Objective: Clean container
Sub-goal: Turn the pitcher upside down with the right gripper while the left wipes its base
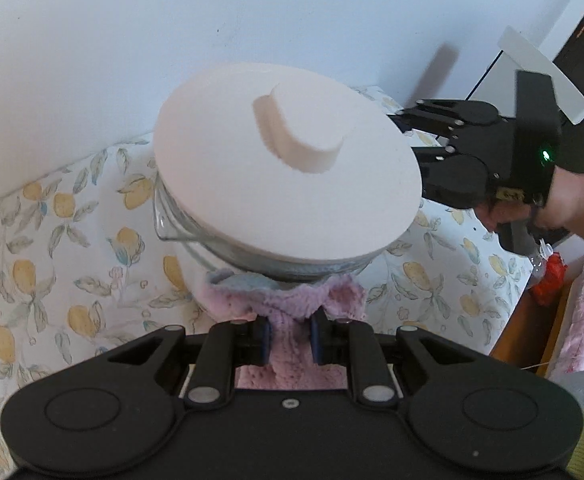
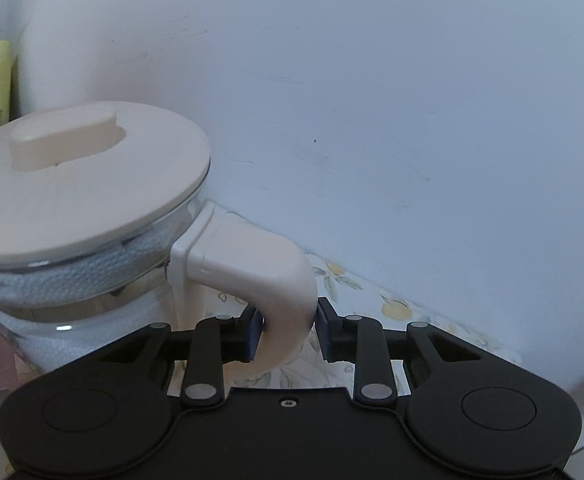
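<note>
Cloth [image 1: 292, 308] pinched beneath pitcher [image 1: 196, 232], wall [image 1: 172, 40] behind.

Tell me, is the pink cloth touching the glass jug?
Touching. The left wrist view shows the pink cloth pressed against the glass jug below its lid.

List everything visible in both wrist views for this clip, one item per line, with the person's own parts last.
glass jug: one, clear, on the table by the wall
lid: one, cream, seated on the jug
jug handle: one, cream, between the right jaws
cloth: one, pink, pressed against the jug's side, pinched in the left jaws
tablecloth: one, white with lemon print, covering the table
wall: white, behind the jug
plastic bottle: one, clear with red label, beyond the table's right edge
left gripper: black, jaws shut on the cloth
right gripper: black, jaws around the handle
hand: one, holding the right gripper
</note>
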Available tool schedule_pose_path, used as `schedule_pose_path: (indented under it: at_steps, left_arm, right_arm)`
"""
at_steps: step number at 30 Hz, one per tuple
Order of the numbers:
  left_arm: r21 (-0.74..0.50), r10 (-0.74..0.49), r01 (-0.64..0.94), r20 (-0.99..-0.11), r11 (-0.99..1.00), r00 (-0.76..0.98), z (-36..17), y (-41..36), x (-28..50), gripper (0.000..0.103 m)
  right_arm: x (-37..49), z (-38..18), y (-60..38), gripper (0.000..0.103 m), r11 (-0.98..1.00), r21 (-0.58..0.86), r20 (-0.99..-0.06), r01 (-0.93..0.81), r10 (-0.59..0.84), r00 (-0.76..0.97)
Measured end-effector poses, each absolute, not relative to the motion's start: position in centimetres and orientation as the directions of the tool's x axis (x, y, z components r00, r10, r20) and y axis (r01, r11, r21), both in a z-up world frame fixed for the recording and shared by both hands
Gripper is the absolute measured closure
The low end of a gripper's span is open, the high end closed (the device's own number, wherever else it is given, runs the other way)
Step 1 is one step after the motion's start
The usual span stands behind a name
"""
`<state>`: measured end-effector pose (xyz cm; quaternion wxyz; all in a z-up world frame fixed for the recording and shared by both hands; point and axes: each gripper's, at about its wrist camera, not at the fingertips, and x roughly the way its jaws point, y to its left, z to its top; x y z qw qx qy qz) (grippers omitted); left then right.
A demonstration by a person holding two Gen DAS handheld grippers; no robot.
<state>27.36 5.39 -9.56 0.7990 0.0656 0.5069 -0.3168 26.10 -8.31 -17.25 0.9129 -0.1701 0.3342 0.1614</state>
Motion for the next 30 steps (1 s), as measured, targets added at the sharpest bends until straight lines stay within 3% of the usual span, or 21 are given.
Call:
schedule_pose_path:
  at_steps: [5, 11, 15, 18, 20, 24, 30]
  left_arm:
    - [-0.192, -0.422, 0.576, -0.856, 0.794, 0.297, -10.3, 5.0, 27.3, 0.087]
    - [-0.212, -0.427, 0.56, -0.858, 0.801, 0.285, -11.8, 5.4, 27.8, 0.087]
    - [-0.207, -0.424, 0.562, -0.859, 0.8, 0.287, -12.6, 5.5, 27.8, 0.087]
    - [-0.199, -0.41, 0.555, -0.865, 0.808, 0.288, -13.6, 5.4, 28.0, 0.087]
    - [-0.202, -0.407, 0.547, -0.868, 0.812, 0.284, -14.1, 5.4, 28.2, 0.087]
    - [-0.199, -0.404, 0.545, -0.868, 0.814, 0.287, -15.0, 5.5, 28.3, 0.087]
    - [-0.183, -0.388, 0.535, -0.872, 0.825, 0.299, -16.1, 5.4, 28.2, 0.086]
  right_arm:
    - [27.6, -16.9, -8.2, 0.07, 0.916, -0.149, -0.714, -0.371, 0.16, 0.682]
    - [28.5, -15.1, -10.8, 0.068, 0.979, -0.013, -0.822, -0.206, 0.107, 0.56]
    - [30.2, -12.6, -12.9, 0.066, 0.991, 0.134, -0.864, 0.011, 0.111, 0.49]
    - [30.9, -9.4, -18.8, 0.059, 0.947, 0.236, -0.866, 0.22, 0.101, 0.49]
    - [30.6, -9.1, -19.8, 0.049, 0.882, 0.306, -0.882, 0.357, 0.121, 0.456]
    - [31.6, -9.4, -21.1, 0.049, 0.683, 0.436, -0.889, 0.586, 0.225, 0.399]
    - [34.1, -11.5, -20.6, 0.049, 0.654, 0.363, -0.93, 0.664, 0.211, 0.3]
